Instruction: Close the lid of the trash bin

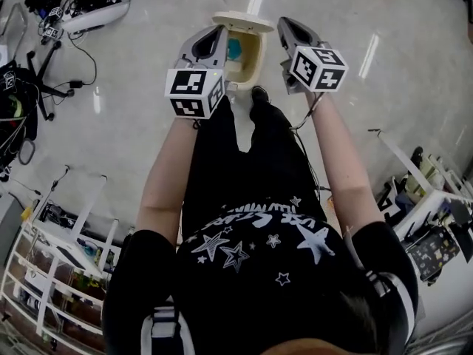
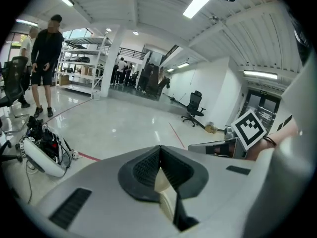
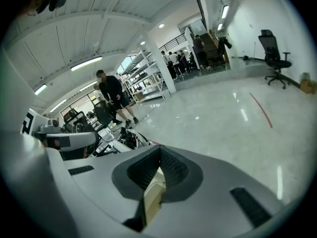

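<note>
A cream trash bin point(image 1: 251, 61) stands on the floor just ahead of my feet, its lid point(image 1: 244, 23) swung up and open at the far side. Something blue point(image 1: 234, 49) lies inside. My left gripper point(image 1: 217, 34) hovers over the bin's left edge, and my right gripper point(image 1: 285, 26) hangs over its right edge. Both point forward and look shut with nothing held. In the left gripper view the left gripper's point(image 2: 159, 150) jaws meet at the tip, with a sliver of the cream bin point(image 2: 166, 192) showing below. The right gripper point(image 3: 159, 150) looks the same, with the bin point(image 3: 152, 195) under it.
A white device with tangled cables point(image 1: 92, 9) and a chair base point(image 1: 37, 80) lie on the floor at the left. Racks point(image 1: 59, 250) stand at lower left, and a shelf point(image 1: 436, 205) is at the right. People point(image 2: 47, 58) stand far off.
</note>
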Demonstrator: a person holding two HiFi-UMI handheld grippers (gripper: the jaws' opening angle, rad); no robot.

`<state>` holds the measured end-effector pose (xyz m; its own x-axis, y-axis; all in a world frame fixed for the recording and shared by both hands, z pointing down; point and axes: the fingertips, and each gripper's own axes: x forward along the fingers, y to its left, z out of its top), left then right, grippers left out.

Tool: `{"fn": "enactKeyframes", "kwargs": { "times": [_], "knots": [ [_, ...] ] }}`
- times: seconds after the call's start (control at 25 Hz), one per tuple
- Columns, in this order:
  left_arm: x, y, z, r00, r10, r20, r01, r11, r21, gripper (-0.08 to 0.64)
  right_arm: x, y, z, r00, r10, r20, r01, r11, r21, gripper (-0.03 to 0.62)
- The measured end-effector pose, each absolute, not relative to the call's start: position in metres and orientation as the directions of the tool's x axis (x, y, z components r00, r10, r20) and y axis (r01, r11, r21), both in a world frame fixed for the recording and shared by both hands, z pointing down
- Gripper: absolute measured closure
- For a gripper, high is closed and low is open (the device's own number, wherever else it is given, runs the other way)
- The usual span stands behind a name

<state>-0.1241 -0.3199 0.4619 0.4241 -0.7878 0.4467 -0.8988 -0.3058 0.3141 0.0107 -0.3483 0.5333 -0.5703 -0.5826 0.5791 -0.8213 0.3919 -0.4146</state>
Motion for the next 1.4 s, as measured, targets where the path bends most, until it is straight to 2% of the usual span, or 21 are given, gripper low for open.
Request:
{"fn": "enactKeyframes", "kwargs": {
  "times": [0.64,1.2,1.4],
  "knots": [
    [-0.137,-0.365,0.544,0.476,-0.714,0.513,-0.879,-0.36,0.314,0.549,0.001,-0.36,0.595,-0.513,-0.547,0.661,-0.858,0.333,-0.391,0.597],
    [-0.131,-0.341,0.566,0.473,-0.686,0.553,-0.881,-0.349,0.32,0.549,0.001,-0.329,0.596,-0.572,-0.527,0.629,-0.819,0.316,-0.479,0.597],
    [-0.133,-0.319,0.567,0.453,-0.683,0.573,-0.891,-0.33,0.31,0.549,-0.008,-0.302,0.606,-0.6,-0.448,0.663,-0.799,0.375,-0.47,0.597]
  ]
}}
